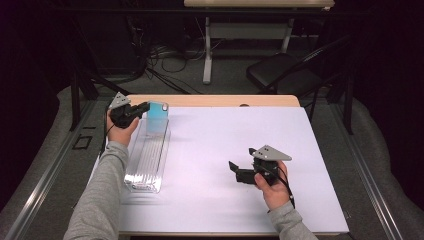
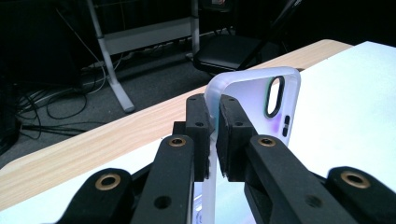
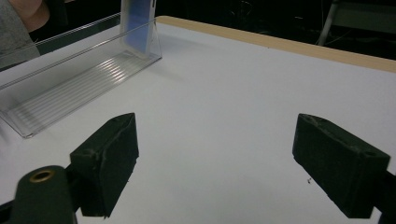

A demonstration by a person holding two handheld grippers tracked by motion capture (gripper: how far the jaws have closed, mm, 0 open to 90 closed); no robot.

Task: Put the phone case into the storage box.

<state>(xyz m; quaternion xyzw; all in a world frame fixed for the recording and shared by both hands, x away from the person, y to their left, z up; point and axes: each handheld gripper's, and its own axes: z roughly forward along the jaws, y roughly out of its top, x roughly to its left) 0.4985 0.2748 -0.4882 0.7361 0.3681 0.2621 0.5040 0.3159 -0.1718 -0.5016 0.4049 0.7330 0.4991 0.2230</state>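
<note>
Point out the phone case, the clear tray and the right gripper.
phone case (image 2: 254,100), left gripper view, its back beside the camera cutout
clear tray (image 1: 145,165), high view, its ribbed floor
right gripper (image 3: 215,172), right gripper view, between the open jaws

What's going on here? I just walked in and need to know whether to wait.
A person is working at a white-topped table with tongs in each hand. The left tongs are shut on the edge of a translucent phone case, holding it upright at the far end of a clear plastic rack. The right tongs hang open above the bare tabletop, holding nothing.
</note>
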